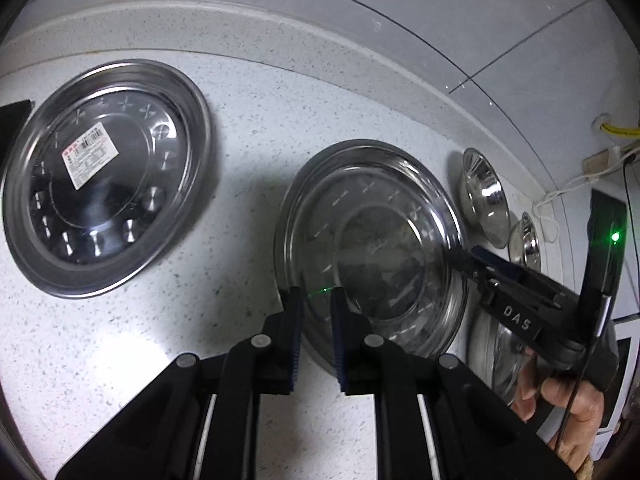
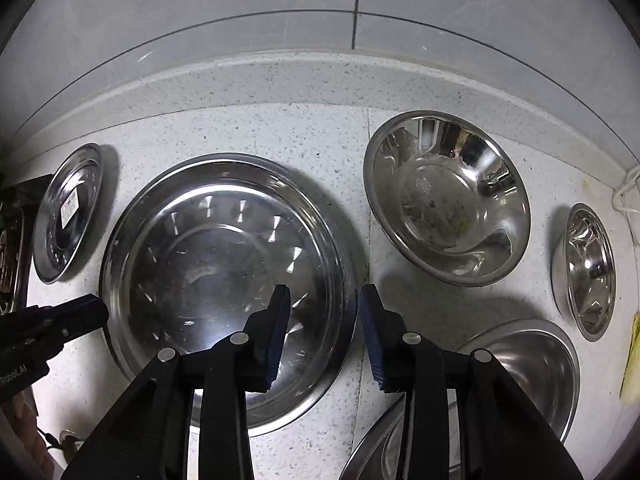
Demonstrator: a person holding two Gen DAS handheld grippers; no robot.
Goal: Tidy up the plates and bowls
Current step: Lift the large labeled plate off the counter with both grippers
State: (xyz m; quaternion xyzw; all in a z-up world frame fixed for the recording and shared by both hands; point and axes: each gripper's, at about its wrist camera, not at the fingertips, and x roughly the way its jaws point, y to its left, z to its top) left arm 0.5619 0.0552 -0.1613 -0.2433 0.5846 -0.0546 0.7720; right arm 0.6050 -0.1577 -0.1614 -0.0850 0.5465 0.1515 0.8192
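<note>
A large steel plate (image 1: 372, 248) (image 2: 224, 264) lies on the speckled counter (image 2: 248, 132). My left gripper (image 1: 316, 298) is shut on its left rim; the right wrist view shows its tip (image 2: 98, 310) at that edge. The right gripper (image 2: 324, 300) straddles the plate's right rim, its pads standing apart from the metal, so it is open; the left wrist view shows it (image 1: 464, 258) there too. A second plate with a price sticker (image 1: 106, 178) (image 2: 68, 212) lies further left. To the right stand a wide steel bowl (image 2: 448, 200) and a small bowl (image 2: 590, 268).
Another steel bowl (image 2: 532, 356) and a dish edge (image 2: 380, 436) lie near the front right. A raised stone ledge (image 2: 320, 76) and tiled wall close off the back. Cables (image 1: 616, 132) hang at the far right. A hand (image 1: 560, 400) holds the right gripper.
</note>
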